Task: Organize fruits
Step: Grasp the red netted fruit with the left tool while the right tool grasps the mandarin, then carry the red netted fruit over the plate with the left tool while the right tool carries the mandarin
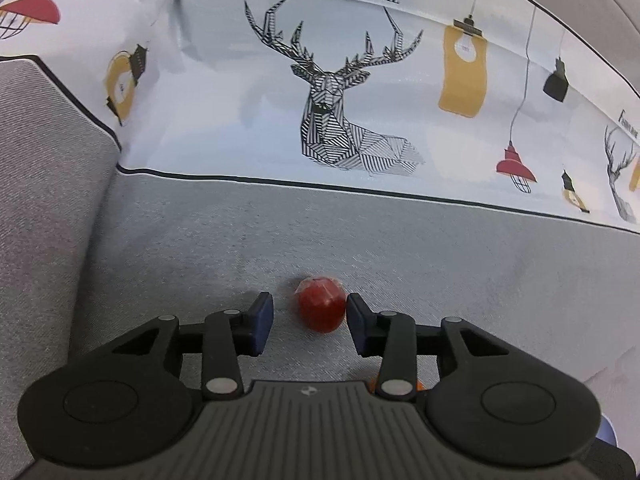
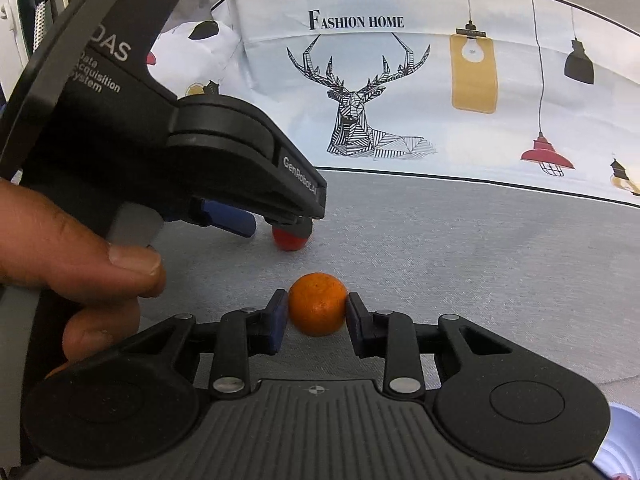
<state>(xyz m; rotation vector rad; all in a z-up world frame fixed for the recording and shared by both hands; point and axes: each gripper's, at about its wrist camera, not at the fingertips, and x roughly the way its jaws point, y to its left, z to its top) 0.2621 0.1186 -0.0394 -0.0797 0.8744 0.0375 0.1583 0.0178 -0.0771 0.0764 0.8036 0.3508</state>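
A small red fruit (image 1: 321,305) lies on the grey sofa seat (image 1: 440,260). My left gripper (image 1: 310,314) is open around it: the right finger touches it, the left finger stands apart. In the right wrist view the red fruit (image 2: 289,242) shows partly under the left gripper's body (image 2: 240,168). An orange (image 2: 318,304) sits on the seat between the fingers of my right gripper (image 2: 317,312), and both pads touch its sides.
A printed backrest cover (image 1: 340,92) with a deer and lamps rises behind the seat. A grey armrest (image 1: 36,200) stands at the left. A printed cushion (image 1: 80,8) sits in the far left corner. A hand (image 2: 80,264) holds the left gripper.
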